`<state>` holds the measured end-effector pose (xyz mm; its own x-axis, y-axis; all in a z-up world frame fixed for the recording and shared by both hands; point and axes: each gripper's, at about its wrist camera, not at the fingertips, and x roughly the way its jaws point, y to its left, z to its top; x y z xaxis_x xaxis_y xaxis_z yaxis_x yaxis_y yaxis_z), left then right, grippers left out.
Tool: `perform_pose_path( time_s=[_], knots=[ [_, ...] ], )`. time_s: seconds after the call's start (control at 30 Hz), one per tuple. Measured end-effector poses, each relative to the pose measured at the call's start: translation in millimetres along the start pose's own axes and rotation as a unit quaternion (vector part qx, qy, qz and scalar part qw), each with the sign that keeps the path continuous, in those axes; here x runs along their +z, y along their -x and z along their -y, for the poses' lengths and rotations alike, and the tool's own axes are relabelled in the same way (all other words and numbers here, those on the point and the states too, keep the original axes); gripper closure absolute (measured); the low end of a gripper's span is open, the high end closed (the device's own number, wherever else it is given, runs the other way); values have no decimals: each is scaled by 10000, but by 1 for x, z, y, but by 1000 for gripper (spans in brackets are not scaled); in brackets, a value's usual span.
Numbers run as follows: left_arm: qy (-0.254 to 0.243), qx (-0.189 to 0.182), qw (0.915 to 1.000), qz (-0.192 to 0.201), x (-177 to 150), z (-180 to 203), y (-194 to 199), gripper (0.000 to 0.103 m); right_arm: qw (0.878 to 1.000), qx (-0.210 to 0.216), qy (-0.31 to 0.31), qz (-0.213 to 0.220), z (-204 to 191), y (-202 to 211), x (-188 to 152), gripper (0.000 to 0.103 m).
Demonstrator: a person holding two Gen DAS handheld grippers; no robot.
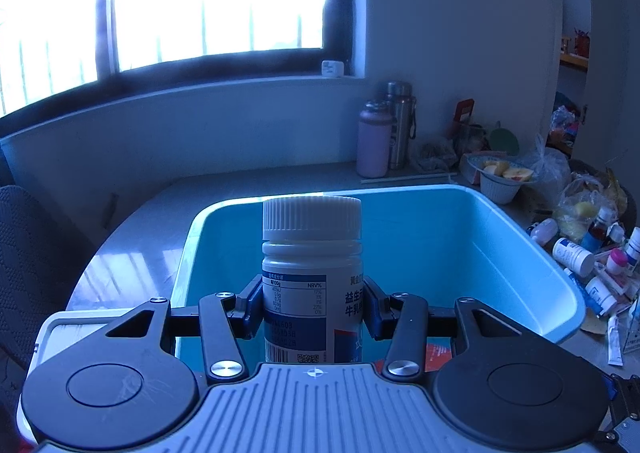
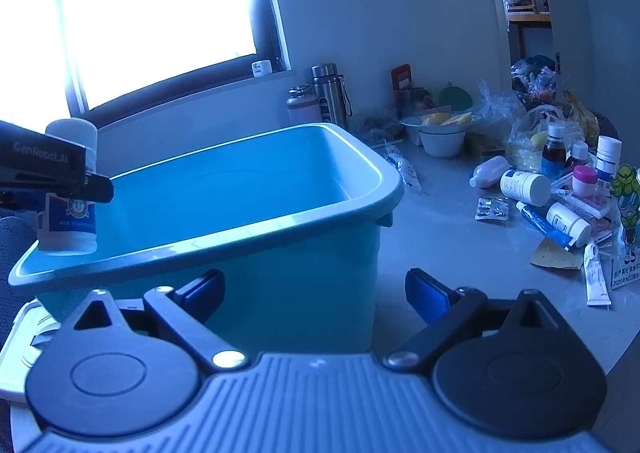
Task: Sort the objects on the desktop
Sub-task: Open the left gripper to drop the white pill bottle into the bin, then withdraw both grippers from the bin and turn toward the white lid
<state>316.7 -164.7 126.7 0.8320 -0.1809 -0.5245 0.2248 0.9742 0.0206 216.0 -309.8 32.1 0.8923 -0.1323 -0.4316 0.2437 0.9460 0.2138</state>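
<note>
My left gripper is shut on a white pill bottle with a ribbed white cap and blue label, held upright over the near end of a light blue plastic bin. In the right wrist view the same bottle and the left gripper hang over the bin's left corner. My right gripper is open and empty, low in front of the bin's near wall. A pile of medicine bottles, tubes and blister packs lies on the table to the right.
A pink flask and a steel flask stand by the back wall. A bowl of cut fruit and plastic bags crowd the far right. A white lid or tray lies under the grippers at the left.
</note>
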Motion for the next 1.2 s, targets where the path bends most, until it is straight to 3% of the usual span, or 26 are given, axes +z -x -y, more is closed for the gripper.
perform_pose_path(
  time_s=[0.13, 0.2, 0.23, 0.3, 0.37, 0.83, 1.2],
  knots=[
    [10, -7, 10000, -79, -1, -1, -7, 55, 10000, -1, 28, -25, 0, -3, 0, 6],
    [33, 21, 9999, -162, -2, -2, -12, 48, 10000, -8, 32, -39, -1, -4, 0, 6],
    [30, 60, 9998, -190, -2, -1, -13, 42, 10000, -17, 30, -52, -1, -4, -1, 6],
    [14, 120, 9997, -218, -3, 0, -15, 9, 10000, -29, 31, -72, 0, -5, -1, 6],
    [-4, 112, 9998, -172, -5, -1, -15, 4, 10000, -32, 45, -79, 0, -5, -2, 6],
    [-75, 205, 9996, -158, -13, 4, -2, 4, 10000, 24, 59, -77, 2, 6, -8, 6],
    [-117, 439, 9990, -60, -35, 7, 45, 4, 9999, 98, 80, -23, 6, 42, -21, 6]
  ],
)
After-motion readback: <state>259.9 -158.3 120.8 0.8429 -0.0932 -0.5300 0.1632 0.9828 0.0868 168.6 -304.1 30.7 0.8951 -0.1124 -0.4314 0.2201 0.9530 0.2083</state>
